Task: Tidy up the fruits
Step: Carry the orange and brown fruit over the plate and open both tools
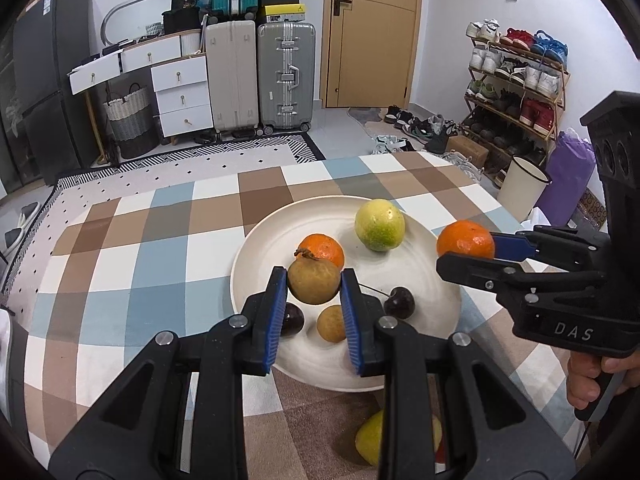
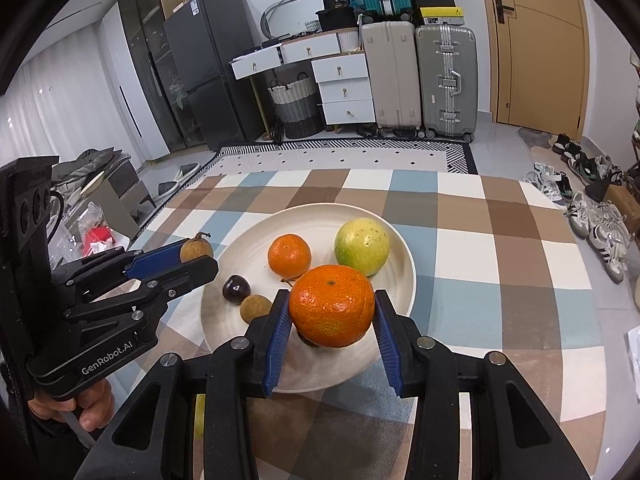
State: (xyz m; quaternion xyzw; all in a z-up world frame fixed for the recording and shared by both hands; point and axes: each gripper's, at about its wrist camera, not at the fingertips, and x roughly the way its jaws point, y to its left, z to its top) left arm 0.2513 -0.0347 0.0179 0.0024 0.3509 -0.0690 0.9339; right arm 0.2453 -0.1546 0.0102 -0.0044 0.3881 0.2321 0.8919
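My left gripper (image 1: 314,286) is shut on a brown longan (image 1: 314,281) and holds it above the near side of the white plate (image 1: 260,248). My right gripper (image 2: 331,312) is shut on an orange mandarin (image 2: 331,305), above the plate's (image 2: 394,248) near right part. On the plate lie a second mandarin (image 1: 325,249) (image 2: 289,255), a green-yellow guava (image 1: 379,224) (image 2: 361,246), a loose longan (image 1: 331,323) (image 2: 256,307) and two dark cherries (image 1: 399,303) (image 1: 292,319); the right wrist view shows one cherry (image 2: 236,289). The held longan (image 2: 195,249) and mandarin (image 1: 465,239) also show in the opposite views.
The plate stands on a checked tablecloth (image 1: 140,264). A yellow-green fruit (image 1: 370,438) lies on the cloth near the front edge, partly hidden by my left gripper. Beyond the table are suitcases (image 1: 286,76), drawers (image 1: 182,92), a shoe rack (image 1: 516,80) and a white bin (image 1: 522,190).
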